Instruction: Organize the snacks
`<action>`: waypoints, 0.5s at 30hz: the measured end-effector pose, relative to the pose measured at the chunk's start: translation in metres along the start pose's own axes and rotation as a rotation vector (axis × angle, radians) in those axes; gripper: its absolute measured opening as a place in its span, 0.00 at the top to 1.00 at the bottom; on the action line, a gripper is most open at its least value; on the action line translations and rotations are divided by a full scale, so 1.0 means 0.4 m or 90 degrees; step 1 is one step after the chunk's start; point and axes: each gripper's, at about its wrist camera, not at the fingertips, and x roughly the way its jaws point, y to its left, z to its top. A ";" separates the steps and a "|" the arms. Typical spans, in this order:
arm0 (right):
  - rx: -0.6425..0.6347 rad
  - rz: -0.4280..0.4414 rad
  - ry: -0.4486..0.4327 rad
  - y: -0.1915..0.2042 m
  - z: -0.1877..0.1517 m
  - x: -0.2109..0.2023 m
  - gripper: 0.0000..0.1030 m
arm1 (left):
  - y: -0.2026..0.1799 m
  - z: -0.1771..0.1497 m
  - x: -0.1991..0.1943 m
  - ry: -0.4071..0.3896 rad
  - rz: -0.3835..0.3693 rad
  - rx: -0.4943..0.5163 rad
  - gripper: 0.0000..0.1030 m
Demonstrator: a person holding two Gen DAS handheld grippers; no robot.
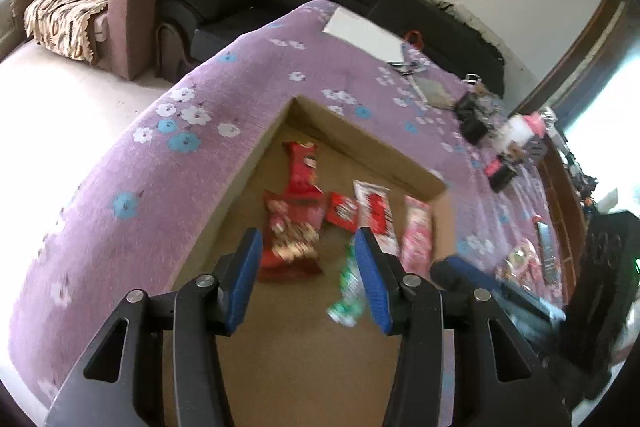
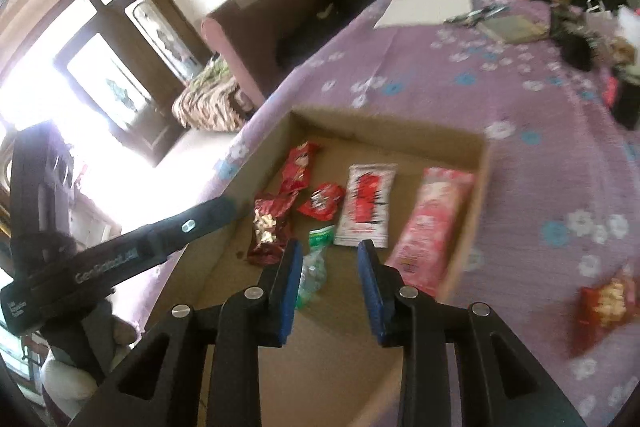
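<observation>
Scene: A shallow cardboard box [image 2: 468,195] sits on a bed spread with a purple floral blanket [image 2: 440,95], both your grippers poised over its near end.

In the box: Six packets lie flat on the floor of it: a red wrapper [image 2: 298,167] at the far left, a dark red snack bag [image 2: 270,227] nearer you, a small red pouch [image 2: 322,202], a white packet with red print [image 2: 366,205], a long pink packet [image 2: 430,227] along the right wall, and a green-and-clear wrapper [image 2: 316,259] closest to the fingers.

Still outside: One red snack bag [image 2: 606,301] rests on the blanket, well apart from the box, off its right wall.

Left gripper [image 1: 308,255]: Jaws spread wide, nothing between them; it hangs over the dark red bag and the green wrapper.

Right gripper [image 2: 330,259]: Jaws parted at a moderate gap, empty, hanging above the green wrapper and the near end of the white packet.

Key relation: The loose bag lies to the right of your right gripper, past the pink packet and the box wall, so the right hand looks much the nearer. Blur hides its long axis; it seems to run roughly away from you.

Likely next move: Swing the right gripper rightward over the wall, then bring the jaws down across the bag's narrow side.

Watch for: The thin box wall, easy to clip in passing.
</observation>
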 end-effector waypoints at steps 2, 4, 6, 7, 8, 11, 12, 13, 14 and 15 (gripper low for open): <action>0.012 -0.004 -0.020 -0.035 -0.005 -0.049 0.70 | -0.019 -0.026 -0.032 0.001 -0.018 0.002 0.55; 0.028 -0.015 -0.038 -0.077 -0.011 -0.097 0.70 | -0.041 -0.059 -0.065 0.005 -0.042 0.002 0.50; 0.046 -0.042 -0.057 -0.139 -0.022 -0.151 0.70 | -0.067 -0.094 -0.100 -0.003 -0.075 0.009 0.42; 0.054 -0.061 -0.066 -0.171 -0.028 -0.175 0.70 | -0.083 -0.116 -0.119 -0.013 -0.093 0.017 0.36; 0.064 -0.085 -0.073 -0.207 -0.035 -0.200 0.69 | -0.096 -0.133 -0.131 -0.022 -0.103 0.022 0.34; 0.108 -0.140 -0.088 -0.311 -0.053 -0.252 0.67 | -0.132 -0.173 -0.140 -0.028 -0.119 0.036 0.34; 0.121 -0.149 -0.089 -0.339 -0.056 -0.259 0.67 | -0.144 -0.180 -0.136 -0.022 -0.125 0.039 0.34; 0.135 -0.158 -0.087 -0.366 -0.063 -0.263 0.67 | -0.159 -0.190 -0.129 -0.012 -0.132 0.045 0.34; 0.140 -0.164 -0.086 -0.379 -0.067 -0.263 0.67 | -0.168 -0.196 -0.123 -0.005 -0.137 0.049 0.34; 0.142 -0.169 -0.081 -0.390 -0.070 -0.257 0.67 | -0.179 -0.204 -0.117 0.003 -0.137 0.054 0.34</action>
